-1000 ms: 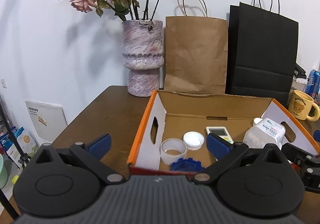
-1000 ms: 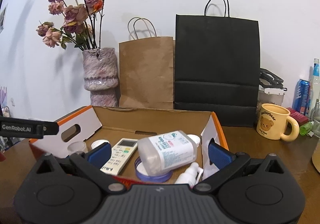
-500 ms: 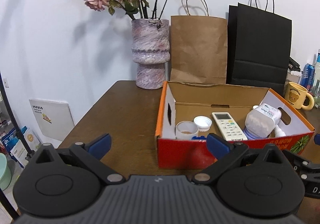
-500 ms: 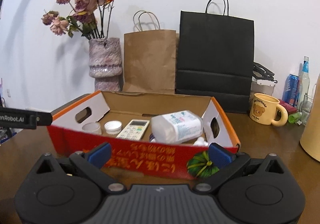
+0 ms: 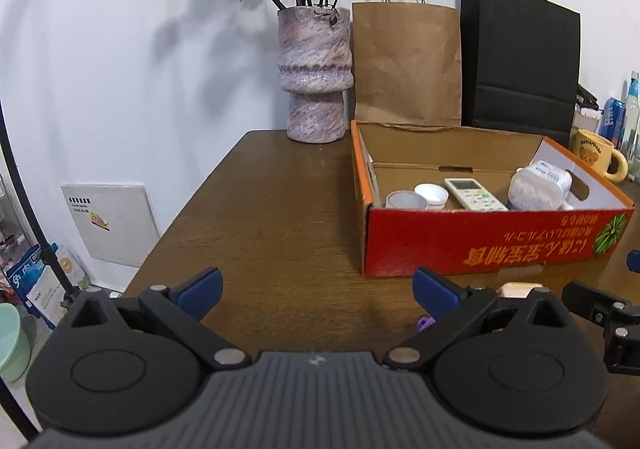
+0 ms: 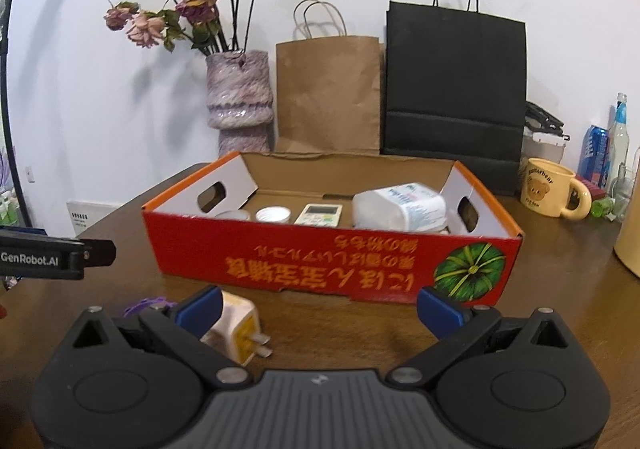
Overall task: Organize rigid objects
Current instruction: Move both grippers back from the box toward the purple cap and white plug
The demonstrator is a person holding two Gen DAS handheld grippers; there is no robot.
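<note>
Home: flower vase [image 5: 315, 73], bear mug [image 6: 552, 187], wooden table [image 5: 280, 217].

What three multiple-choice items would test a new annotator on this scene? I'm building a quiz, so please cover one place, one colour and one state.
1. Where does the white plug adapter lie?
A. Inside the box
B. On the table in front of the box
C. In the mug

2. What colour is the front wall of the box?
A. Red
B. Blue
C. White

3. How is the right gripper?
A. Shut on the remote
B. Shut on the adapter
C. Open, holding nothing

Answers:
1. B: the adapter rests on the wooden table, outside the box's front wall.
2. A: the front wall is red with yellow print.
3. C: its blue-tipped fingers stand wide apart with only table between them; the remote lies in the box.
</note>
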